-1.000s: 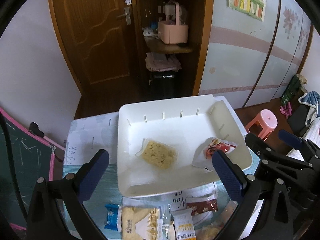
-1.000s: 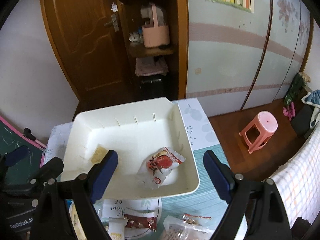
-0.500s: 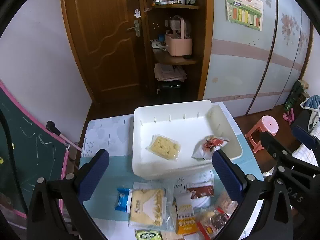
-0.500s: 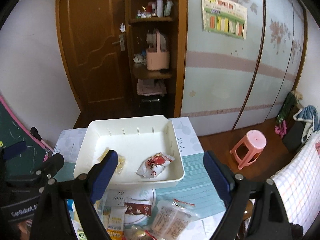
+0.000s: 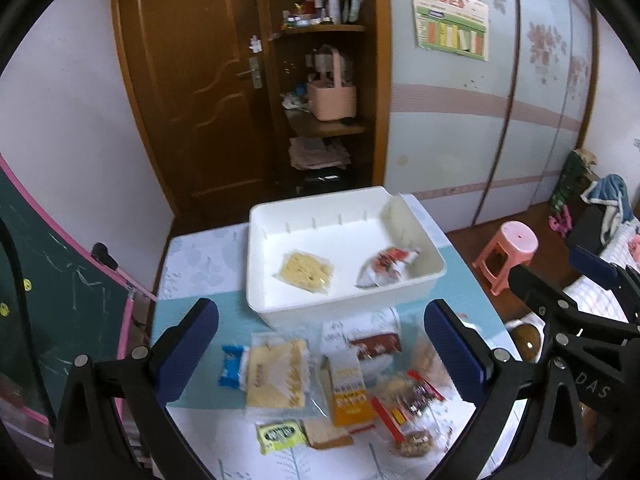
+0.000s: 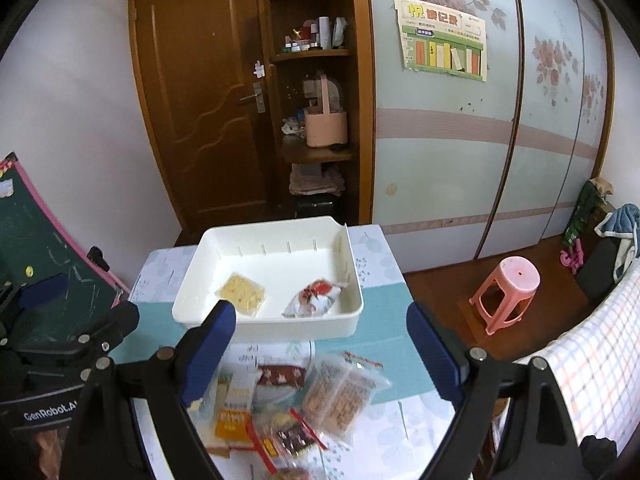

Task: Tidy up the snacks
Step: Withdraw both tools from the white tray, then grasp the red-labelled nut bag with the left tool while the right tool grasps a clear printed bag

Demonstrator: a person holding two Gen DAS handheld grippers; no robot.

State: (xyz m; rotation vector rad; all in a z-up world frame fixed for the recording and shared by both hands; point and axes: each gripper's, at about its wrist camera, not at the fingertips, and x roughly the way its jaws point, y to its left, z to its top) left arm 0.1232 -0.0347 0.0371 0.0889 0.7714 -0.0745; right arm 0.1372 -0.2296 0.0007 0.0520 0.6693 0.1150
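We see the white bin sitting on the far half of the table, its near wall facing us and its far wall close to the table's back edge. Inside it lie two snacks, well apart: a clear pack of yellow crackers toward the left and a red-and-white wrapper toward the right, near the right wall. The floor of the bin between and behind them is bare.

On the near half of the table we find the loose pile of snacks, just in front of the bin: a large pale-yellow packet with a blue-and-white wrapper touching its left side, an orange-and-white carton, a dark red bar, a small green packet, and blurred red-trimmed bags on the right. In the right wrist view a clear bag of brown biscuits lies at the pile's right edge, close to the table's right side.

The teal strip of table to the left of the pile is bare. Past the table's right edge the wooden floor drops away, with a pink stool standing well clear.

Our left gripper hangs over the pile, angled downward, its blue pads spread wide with nothing between them. Our right gripper hangs beside it, tilted down likewise, its jaws also wide apart and holding nothing.
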